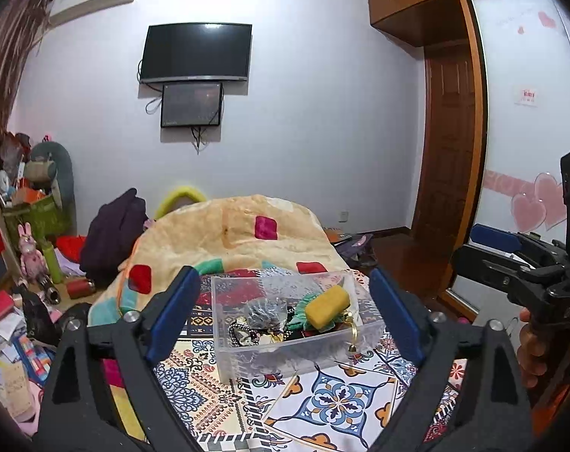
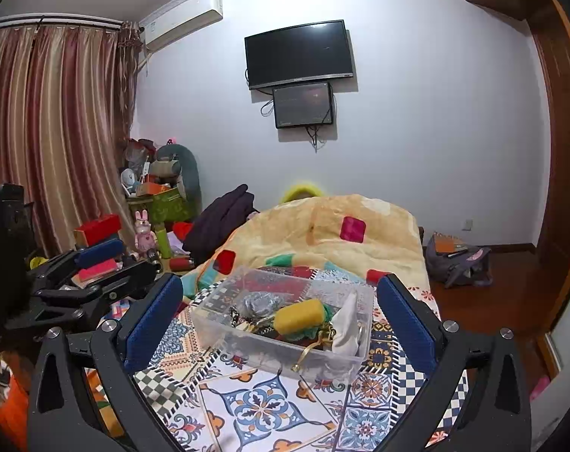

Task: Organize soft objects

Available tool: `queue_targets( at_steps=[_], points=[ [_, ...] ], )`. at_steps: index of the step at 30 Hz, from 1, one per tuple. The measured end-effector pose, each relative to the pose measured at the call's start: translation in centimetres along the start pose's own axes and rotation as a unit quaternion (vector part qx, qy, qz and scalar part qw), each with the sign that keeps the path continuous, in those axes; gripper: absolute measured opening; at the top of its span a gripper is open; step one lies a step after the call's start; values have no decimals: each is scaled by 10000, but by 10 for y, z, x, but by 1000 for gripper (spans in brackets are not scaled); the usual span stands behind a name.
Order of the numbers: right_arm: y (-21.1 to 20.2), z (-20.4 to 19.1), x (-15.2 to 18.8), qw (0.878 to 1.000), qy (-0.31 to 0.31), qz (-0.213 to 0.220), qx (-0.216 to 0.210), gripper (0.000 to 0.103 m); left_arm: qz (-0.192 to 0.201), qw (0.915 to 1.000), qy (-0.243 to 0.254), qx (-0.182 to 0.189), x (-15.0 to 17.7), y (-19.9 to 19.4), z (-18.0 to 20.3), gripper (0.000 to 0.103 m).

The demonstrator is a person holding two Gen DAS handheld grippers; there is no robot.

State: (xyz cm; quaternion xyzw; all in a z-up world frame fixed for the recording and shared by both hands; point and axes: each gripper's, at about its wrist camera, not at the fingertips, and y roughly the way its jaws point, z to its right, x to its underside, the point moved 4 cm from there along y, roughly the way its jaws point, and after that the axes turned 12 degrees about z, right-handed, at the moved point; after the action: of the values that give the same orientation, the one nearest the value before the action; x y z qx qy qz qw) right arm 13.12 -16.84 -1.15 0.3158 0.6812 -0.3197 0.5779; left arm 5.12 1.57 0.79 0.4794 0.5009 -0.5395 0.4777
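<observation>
A clear plastic bin stands on the patterned bed cover. In it lie a yellow sponge, a green frilly cloth, a grey crumpled piece, a white cloth and gold-coloured trinkets. My left gripper is open and empty, its blue pads either side of the bin, in front of it. My right gripper is open and empty, likewise framing the bin. Each gripper shows at the edge of the other's view.
A beige blanket with coloured squares is heaped behind the bin. A dark garment lies at the back left. Cluttered boxes and toys stand left of the bed. A bag sits on the wooden floor at right.
</observation>
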Motion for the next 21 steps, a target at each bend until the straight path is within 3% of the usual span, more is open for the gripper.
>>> queue_targets(
  at_steps=[21],
  points=[
    [-8,1,4,10000,28,21,-13,103,-32,10000,2,23,4,-4,3,100]
  ],
)
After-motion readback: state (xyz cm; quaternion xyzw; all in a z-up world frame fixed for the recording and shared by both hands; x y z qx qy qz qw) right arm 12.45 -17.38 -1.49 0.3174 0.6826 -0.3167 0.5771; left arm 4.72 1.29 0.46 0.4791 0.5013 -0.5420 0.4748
